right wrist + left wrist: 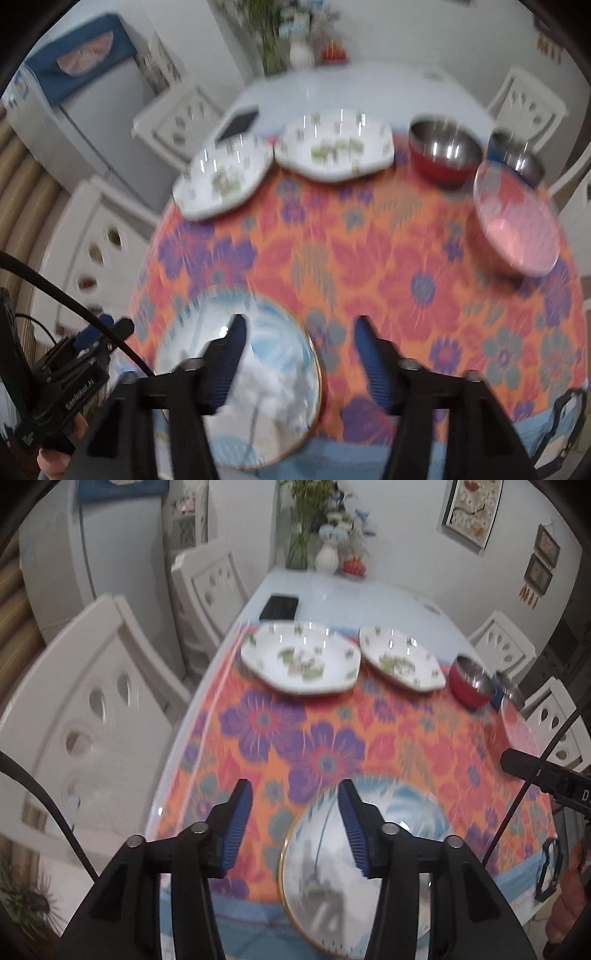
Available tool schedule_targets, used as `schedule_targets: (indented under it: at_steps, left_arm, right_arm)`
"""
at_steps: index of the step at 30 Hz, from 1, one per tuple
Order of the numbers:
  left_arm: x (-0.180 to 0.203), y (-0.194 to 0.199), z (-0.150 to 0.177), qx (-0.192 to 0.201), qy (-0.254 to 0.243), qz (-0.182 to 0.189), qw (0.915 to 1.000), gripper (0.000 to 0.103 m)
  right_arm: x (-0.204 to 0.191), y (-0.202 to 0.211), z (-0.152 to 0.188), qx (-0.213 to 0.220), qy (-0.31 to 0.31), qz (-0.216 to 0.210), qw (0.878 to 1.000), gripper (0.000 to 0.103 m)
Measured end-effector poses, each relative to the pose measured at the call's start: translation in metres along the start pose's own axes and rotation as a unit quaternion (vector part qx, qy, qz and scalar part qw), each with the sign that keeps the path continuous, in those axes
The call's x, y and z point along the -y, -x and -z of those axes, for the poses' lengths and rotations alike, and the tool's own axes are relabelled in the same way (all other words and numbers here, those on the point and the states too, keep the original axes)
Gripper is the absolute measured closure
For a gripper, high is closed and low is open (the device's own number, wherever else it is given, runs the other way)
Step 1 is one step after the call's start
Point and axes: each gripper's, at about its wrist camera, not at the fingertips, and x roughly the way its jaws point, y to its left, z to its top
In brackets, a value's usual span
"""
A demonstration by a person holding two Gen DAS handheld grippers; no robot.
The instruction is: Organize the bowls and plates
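Plates and bowls are spread over a flowered cloth on the counter. Nearest the cameras, a blue-patterned plate with a gold rim is seen at the near edge of the cloth. The left claw is held above it with its blue pads wide apart, one pad over the plate and the other over the bare cloth; nothing is gripped. The right claw is likewise spread apart and empty, its left pad over the same plate.

At the far edge of the cloth two white flowered plates are set side by side, nearly touching. To their right a red bowl with a steel inside is seen, then a smaller steel bowl with a blue outside, and just in front of that a pink bowl. The middle of the cloth between the near plate and the far row is left open.

Beyond the cloth a dark phone is laid on the counter, with a white vase at the far end. White chairs are ranged around. Both views are blurred.
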Motion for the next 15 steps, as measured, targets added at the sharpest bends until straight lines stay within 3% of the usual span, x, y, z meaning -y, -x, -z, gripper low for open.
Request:
schedule_targets:
  at_steps: [1,2,8,15]
  left_arm:
    - [-0.002,0.003,-0.009,0.008,0.005,0.004,0.9999,0.04]
    - [-0.005,0.005,-0.018,0.019,0.011,0.011,0.9997,0.036]
    - [-0.012,0.006,-0.073,0.057,0.011,0.014,0.9982,0.036]
    - [-0.021,-0.031,-0.125,0.05,0.006,0.018,0.9985,0.036]
  right_arm:
    - [-0.003,0.003,-0.007,0.005,0.003,-0.003,1.0,0.04]
    - [-0.006,0.003,-0.013,0.009,0.003,-0.006,1.0,0.04]
    - [-0.018,-0.002,-0.053,0.03,-0.009,-0.025,0.999,0.04]
    - [-0.024,-0.027,-0.093,0.027,-0.039,-0.035,0.998,0.04]
